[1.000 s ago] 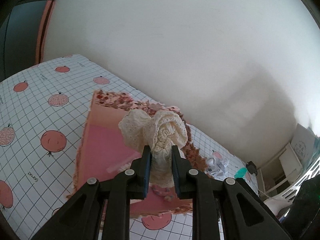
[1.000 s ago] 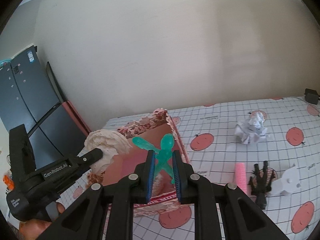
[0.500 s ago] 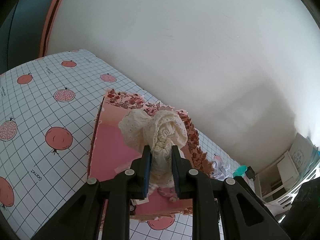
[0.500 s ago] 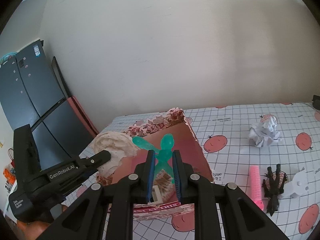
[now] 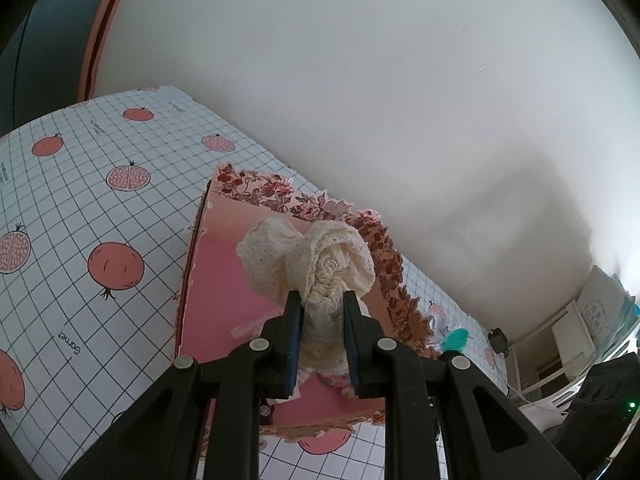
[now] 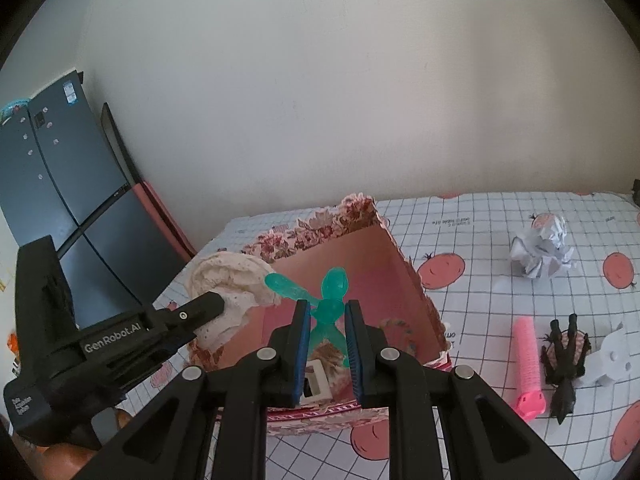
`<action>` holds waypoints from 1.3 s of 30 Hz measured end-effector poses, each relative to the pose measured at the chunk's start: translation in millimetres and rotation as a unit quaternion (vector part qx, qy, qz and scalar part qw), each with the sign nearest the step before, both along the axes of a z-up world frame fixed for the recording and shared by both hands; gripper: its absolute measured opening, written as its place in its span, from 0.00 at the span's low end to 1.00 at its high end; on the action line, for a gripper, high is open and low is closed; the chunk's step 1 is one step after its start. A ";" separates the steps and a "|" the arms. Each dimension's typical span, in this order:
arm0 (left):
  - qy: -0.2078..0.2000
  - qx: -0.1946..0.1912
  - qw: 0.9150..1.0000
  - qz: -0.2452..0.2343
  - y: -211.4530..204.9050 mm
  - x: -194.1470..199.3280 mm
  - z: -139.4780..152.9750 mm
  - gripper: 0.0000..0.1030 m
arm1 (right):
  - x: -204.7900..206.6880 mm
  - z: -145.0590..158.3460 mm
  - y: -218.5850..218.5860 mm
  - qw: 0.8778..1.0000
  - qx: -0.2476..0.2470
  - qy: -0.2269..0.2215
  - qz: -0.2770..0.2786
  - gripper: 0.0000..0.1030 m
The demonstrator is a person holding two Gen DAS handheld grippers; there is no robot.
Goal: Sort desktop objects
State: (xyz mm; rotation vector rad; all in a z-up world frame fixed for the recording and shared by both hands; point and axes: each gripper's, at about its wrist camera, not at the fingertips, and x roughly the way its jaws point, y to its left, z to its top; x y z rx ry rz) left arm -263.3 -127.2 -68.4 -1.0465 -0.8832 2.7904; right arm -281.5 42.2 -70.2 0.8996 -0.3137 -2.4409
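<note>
Both my grippers hold things over the box.

My left gripper [image 5: 318,312] clamps the lace cloth [image 5: 316,264] and my right gripper [image 6: 326,320] pinches the green clip [image 6: 328,304], both above the pink box [image 6: 352,236].

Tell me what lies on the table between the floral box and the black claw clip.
In the right wrist view, a pink hair roller lies on the checked cloth between the floral box and the black claw clip, close beside the clip.
</note>
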 end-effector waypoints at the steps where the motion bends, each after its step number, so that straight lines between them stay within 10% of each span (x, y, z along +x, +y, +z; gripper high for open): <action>1: -0.003 0.000 1.000 0.000 0.2 -0.8 -1.1 0.20 | -0.9 -2.5 -1.0 1.000 0.001 -0.004 0.000 0.19; 39: -0.134 0.013 0.991 -0.001 0.4 -15.9 -48.8 0.20 | -14.1 -34.4 -8.4 0.997 0.039 -0.066 -0.013 0.20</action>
